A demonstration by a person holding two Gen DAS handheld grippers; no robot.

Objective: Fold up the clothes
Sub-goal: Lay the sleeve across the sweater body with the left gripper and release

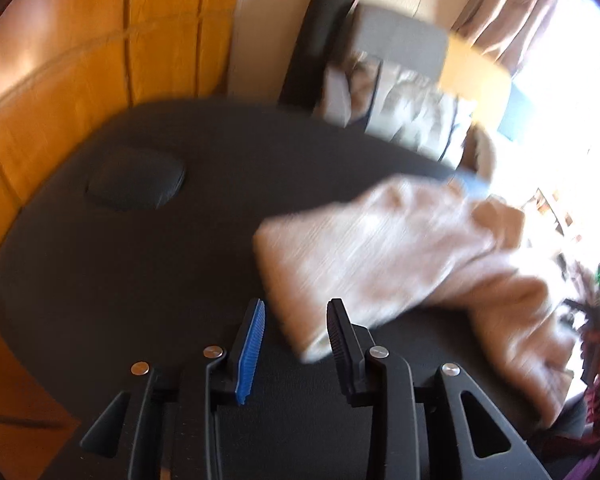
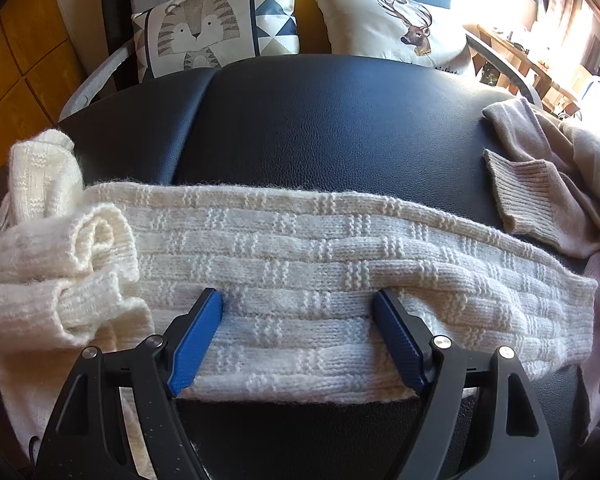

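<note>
Tiger cushion (image 2: 204, 28) — stag cushion (image 2: 396, 28)

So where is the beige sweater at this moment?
In the right wrist view the beige sweater lies at the right edge of the black padded table, its ribbed cuff just past the white knit sweater, below the deer cushion.

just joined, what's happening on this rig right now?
A person with a handheld gripper in each hand is folding knitwear on a black padded table. The right gripper stands wide open over a cream knit sweater laid in a long band, with bunched fabric at its left end; nothing is gripped. The left gripper is partly open and empty; that view is blurred. A beige sweater lies crumpled at the table's right edge, not yet folded.
</note>
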